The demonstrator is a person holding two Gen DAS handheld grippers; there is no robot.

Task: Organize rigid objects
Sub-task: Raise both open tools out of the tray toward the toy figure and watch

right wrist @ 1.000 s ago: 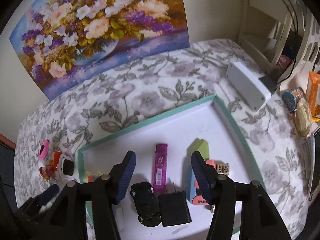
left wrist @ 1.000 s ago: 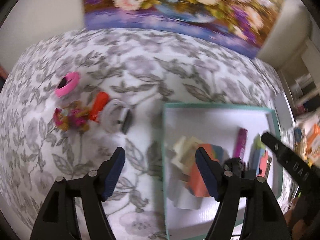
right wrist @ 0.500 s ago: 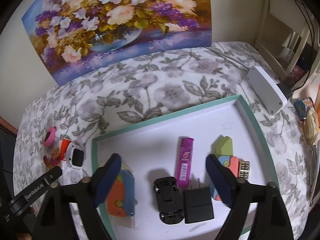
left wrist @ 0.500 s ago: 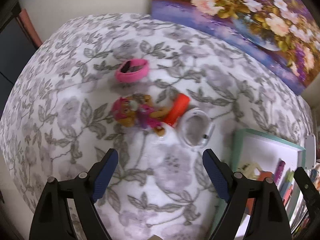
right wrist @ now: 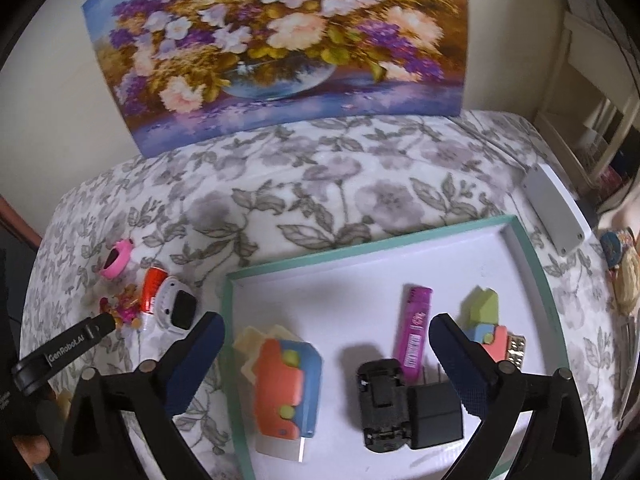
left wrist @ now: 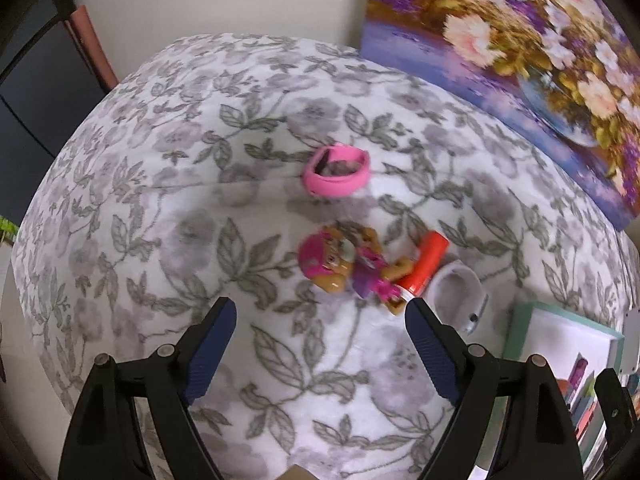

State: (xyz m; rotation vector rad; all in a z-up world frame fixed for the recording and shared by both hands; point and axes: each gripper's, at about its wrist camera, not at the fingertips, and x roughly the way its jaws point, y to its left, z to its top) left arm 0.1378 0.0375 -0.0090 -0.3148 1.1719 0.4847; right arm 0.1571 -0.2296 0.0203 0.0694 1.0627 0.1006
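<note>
My left gripper [left wrist: 320, 320] is open and empty, just short of a pink and brown toy dog figure [left wrist: 344, 266] lying on the floral cloth. Beside the figure lie a red tube [left wrist: 424, 268], a white watch [left wrist: 460, 298] and, farther off, a pink band [left wrist: 336, 170]. My right gripper [right wrist: 324, 334] is open and empty above the teal-rimmed white tray [right wrist: 528, 240]. The tray holds an orange and blue block toy [right wrist: 286, 384], a black toy car [right wrist: 382, 404], a black charger [right wrist: 434, 414], a purple lighter [right wrist: 414, 332] and a green and blue block toy [right wrist: 482, 316].
A flower painting [right wrist: 276, 44] leans against the back wall. A white box [right wrist: 556, 208] lies right of the tray, with shelves and small items beyond. The left gripper's arm shows in the right wrist view [right wrist: 60, 350]. A dark doorway is at far left [left wrist: 28, 92].
My left gripper swung left from over the tray to the loose toys and closed in on the dog figure. My right gripper opened wider and drew back a little over the tray.
</note>
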